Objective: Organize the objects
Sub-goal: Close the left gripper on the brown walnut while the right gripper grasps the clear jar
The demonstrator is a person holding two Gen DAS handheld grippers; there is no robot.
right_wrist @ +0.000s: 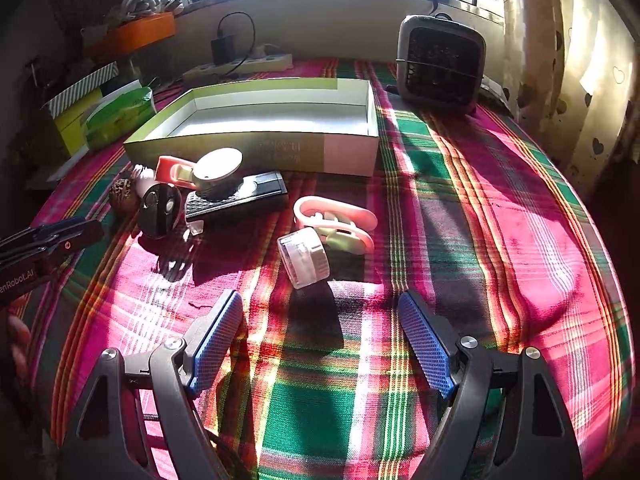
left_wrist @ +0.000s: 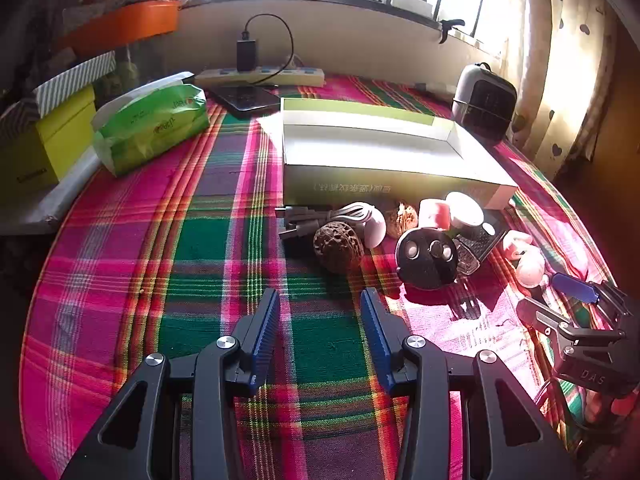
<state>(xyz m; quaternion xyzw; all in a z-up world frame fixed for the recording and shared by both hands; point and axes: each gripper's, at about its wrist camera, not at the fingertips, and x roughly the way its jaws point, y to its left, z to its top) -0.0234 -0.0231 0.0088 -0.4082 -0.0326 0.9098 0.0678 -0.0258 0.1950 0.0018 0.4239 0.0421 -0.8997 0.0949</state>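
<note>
An open, empty green-and-white box (left_wrist: 372,148) (right_wrist: 272,120) lies on the plaid cloth. In front of it sit a brown carved nut (left_wrist: 338,246) (right_wrist: 122,192), a grey cable bundle (left_wrist: 316,218), a black round device (left_wrist: 426,258) (right_wrist: 160,210), a black flat remote-like slab (right_wrist: 240,198), a white round piece (right_wrist: 218,168), a pink clip (right_wrist: 336,226) and a clear lidded jar (right_wrist: 304,258). My left gripper (left_wrist: 320,300) is open and empty, short of the nut. My right gripper (right_wrist: 320,304) is open and empty, just short of the jar.
A green tissue pack (left_wrist: 152,128) and yellow boxes (left_wrist: 44,140) stand at the left. A power strip with charger (left_wrist: 260,74) lies at the back. A small dark heater (right_wrist: 440,64) stands at the back right. The right gripper shows in the left wrist view (left_wrist: 580,312).
</note>
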